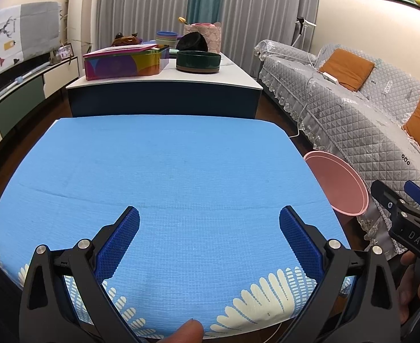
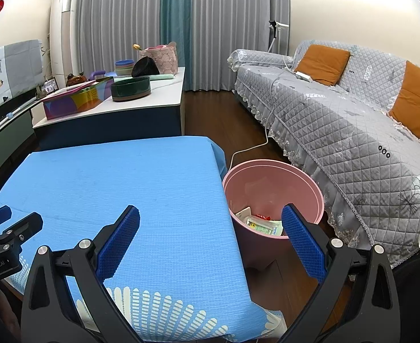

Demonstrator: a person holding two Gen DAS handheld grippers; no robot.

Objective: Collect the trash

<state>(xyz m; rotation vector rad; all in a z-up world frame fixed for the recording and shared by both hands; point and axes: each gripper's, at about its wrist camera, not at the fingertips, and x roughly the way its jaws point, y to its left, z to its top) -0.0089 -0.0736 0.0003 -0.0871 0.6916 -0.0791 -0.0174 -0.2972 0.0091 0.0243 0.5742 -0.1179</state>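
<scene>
Both two-finger grippers hover above the near edge of the blue cloth-covered table (image 1: 164, 171), one per hand. Left gripper (image 1: 209, 243): blue textured pads spread wide, nothing between them; a fingertip (image 1: 190, 330) shows at the near edge of its view. Right gripper (image 2: 210, 243): pads likewise spread wide and empty, its right finger overlapping the round pink plastic bin (image 2: 273, 171). One bin stands on the dark wooden floor (image 2: 227, 125), just beside the table's right edge and near the grey quilted sofa (image 2: 353, 131). Trash wrappers (image 2: 263, 224) lie inside the bin; their count cannot be told. Two orange cushions rest on the sofa.
</scene>
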